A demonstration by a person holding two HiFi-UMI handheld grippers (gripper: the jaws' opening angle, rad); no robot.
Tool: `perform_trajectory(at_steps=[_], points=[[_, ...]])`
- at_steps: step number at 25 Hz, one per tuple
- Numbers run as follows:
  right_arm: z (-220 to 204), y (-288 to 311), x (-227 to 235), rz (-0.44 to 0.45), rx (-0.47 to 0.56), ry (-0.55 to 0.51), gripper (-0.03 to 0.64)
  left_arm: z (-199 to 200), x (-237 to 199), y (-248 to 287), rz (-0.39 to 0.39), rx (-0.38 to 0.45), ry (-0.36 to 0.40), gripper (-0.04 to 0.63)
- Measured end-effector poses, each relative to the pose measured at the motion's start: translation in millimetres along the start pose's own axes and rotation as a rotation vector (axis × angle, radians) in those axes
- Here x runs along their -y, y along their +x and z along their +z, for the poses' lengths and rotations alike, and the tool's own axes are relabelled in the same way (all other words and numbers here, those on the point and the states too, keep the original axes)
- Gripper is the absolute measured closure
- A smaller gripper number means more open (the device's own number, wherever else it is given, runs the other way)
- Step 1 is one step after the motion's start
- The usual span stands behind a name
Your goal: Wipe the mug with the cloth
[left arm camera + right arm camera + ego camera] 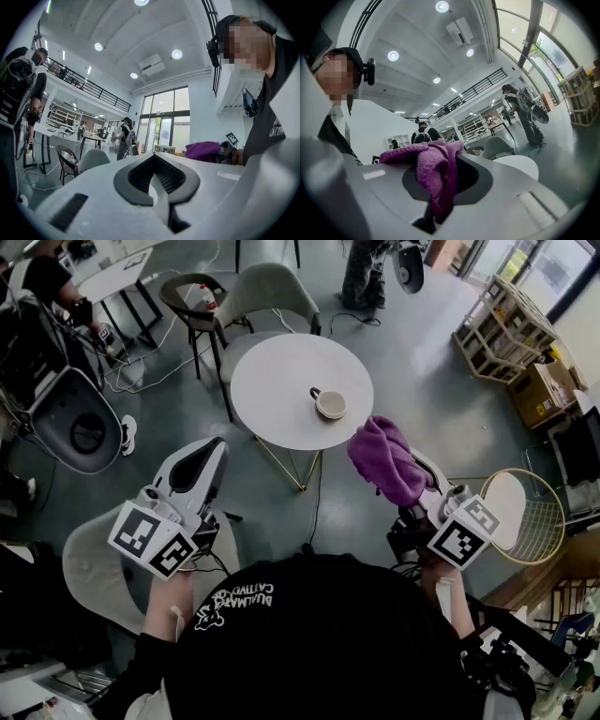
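Two grippers are held level in front of the person. On the left gripper (157, 185) the jaws are closed with nothing between them. The right gripper (440, 192) clamps the purple cloth (386, 461), which bunches over its tip. The mug (329, 404) stands on the round white table (272, 390), ahead of both grippers, touched by neither.

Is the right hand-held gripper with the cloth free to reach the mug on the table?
Probably yes: the mug stands alone on the table, and nothing shows between it and the cloth in the right hand-held gripper.
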State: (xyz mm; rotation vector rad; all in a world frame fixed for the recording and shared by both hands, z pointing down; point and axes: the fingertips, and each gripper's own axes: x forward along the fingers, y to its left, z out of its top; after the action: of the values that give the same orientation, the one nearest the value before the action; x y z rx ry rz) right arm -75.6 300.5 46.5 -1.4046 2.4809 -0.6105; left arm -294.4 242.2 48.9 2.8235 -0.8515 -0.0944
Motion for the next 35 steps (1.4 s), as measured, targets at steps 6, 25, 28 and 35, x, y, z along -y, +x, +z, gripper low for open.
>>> perform_trajectory(at_steps=[6, 25, 28, 35], points=[[1, 1, -7, -0.005, 0.000, -0.007, 0.574, 5, 0, -6, -0.003, -0.001, 0.002, 0.595], [-4, 34, 75, -0.036, 0.007, 0.116, 0.574, -30, -32, 51, 0.000, -0.089, -0.033, 0.595], [3, 47, 100, -0.025, 0.003, 0.123, 0.574, -34, -40, 76, 0.005, -0.103, -0.033, 0.595], [39, 85, 162, 0.045, -0.044, 0.124, 0.574, -27, -57, 157, -0.004, -0.072, -0.046, 0.595]])
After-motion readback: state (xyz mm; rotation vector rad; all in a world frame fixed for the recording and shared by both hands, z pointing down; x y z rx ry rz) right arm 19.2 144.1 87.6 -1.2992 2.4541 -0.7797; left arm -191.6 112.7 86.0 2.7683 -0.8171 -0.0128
